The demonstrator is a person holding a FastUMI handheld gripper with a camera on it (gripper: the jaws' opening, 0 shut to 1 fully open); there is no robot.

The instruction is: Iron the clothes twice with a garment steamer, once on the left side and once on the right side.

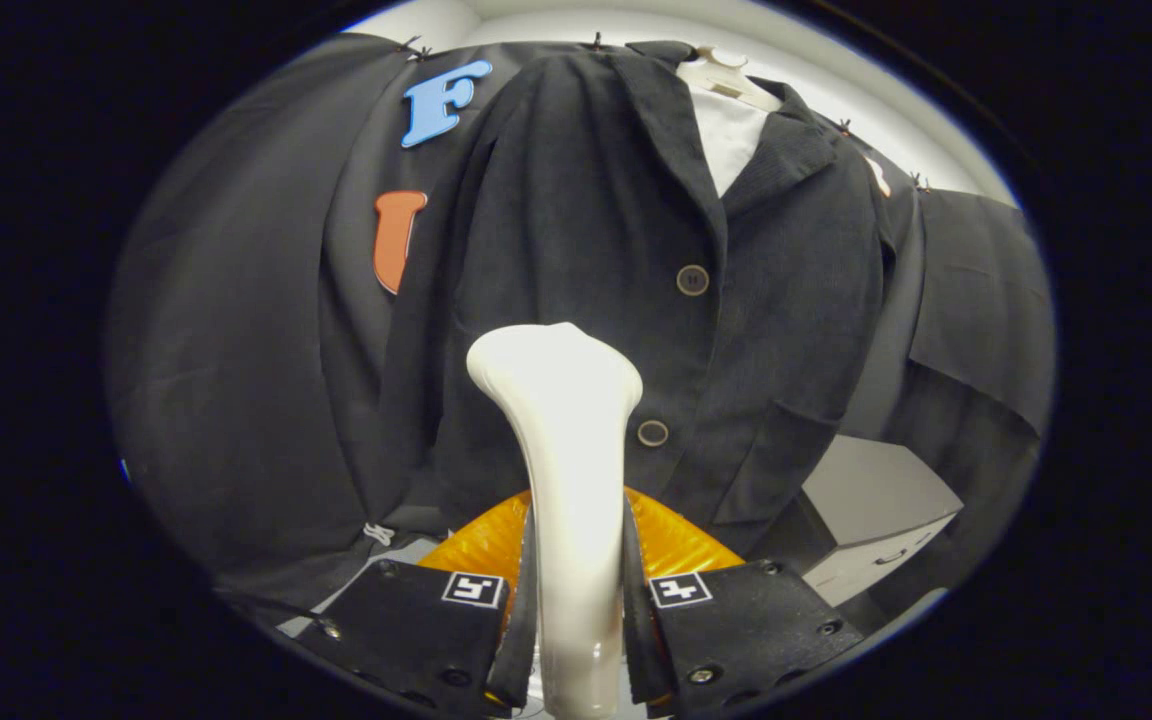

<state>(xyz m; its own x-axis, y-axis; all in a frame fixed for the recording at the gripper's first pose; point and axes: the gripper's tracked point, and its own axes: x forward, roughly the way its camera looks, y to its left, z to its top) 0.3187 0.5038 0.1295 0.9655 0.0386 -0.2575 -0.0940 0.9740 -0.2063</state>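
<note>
The garment steamer [558,420] is held upright between the 2 fingers of the gripper [576,620], which are closed on its handle from both sides, so it's being gripped pretty snugly. Its flared head is pointed at the dark jacket [576,220], which is hung on a pale hanger [726,78] against the booth's black cloth wall [226,400], with a white shirt [731,135] seen at the collar. The head is placed over the panel on the side of the blue and orange letters, just beside the button line, roughly level between the upper button [692,280] and the lower button [652,433]; whether it's actually touching the fabric can't be told from here. An orange ribbed piece [676,540] is seen just behind the fingers, and a white cabinet [876,520] is tucked below the jacket's far hem. So 1 of the 2 passes looks to be underway, though how far along can't really be judged. What could go wrong: the handle is smooth and glossy, so it might be twisted or slid in the fingers if the head gets dragged hard over the cloth. The head could also be snagged on a button if the stroke drifts sideways, and the jacket could be swung on its hanger if it's pushed too firmly, leaving the pass uneven.
</note>
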